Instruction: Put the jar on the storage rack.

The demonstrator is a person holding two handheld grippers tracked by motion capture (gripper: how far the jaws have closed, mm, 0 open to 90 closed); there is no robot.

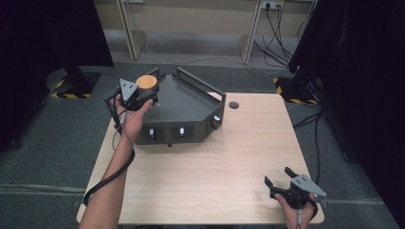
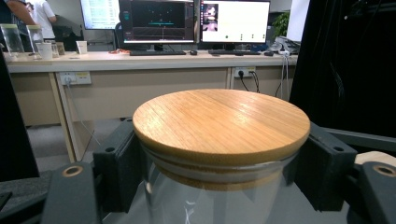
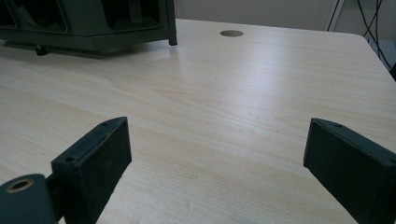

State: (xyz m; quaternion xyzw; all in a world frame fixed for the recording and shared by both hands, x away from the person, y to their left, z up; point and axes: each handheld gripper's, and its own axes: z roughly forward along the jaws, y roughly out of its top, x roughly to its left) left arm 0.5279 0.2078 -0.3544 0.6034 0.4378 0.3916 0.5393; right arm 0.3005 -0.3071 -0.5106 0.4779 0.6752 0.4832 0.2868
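Observation:
A clear glass jar (image 2: 205,205) with a round bamboo lid (image 2: 221,122) is clamped between the black jaws of my left gripper (image 2: 219,163), which is shut on it just below the lid. From above, the lid (image 1: 146,82) shows at the left end of a dark tray-like unit (image 1: 184,102), with the left gripper (image 1: 143,94) beside it and the jar's glass (image 1: 154,109) over the tray's surface. My right gripper (image 1: 281,177) rests near the table's front right corner, open, with bare wood between its jaws (image 3: 212,163).
The dark unit has raised rims and small white knobs (image 1: 182,130) on its front face. A cable hole (image 1: 233,104) lies in the light wooden table (image 1: 229,157) behind it. Black curtains flank both sides; desks with monitors (image 2: 196,21) stand beyond.

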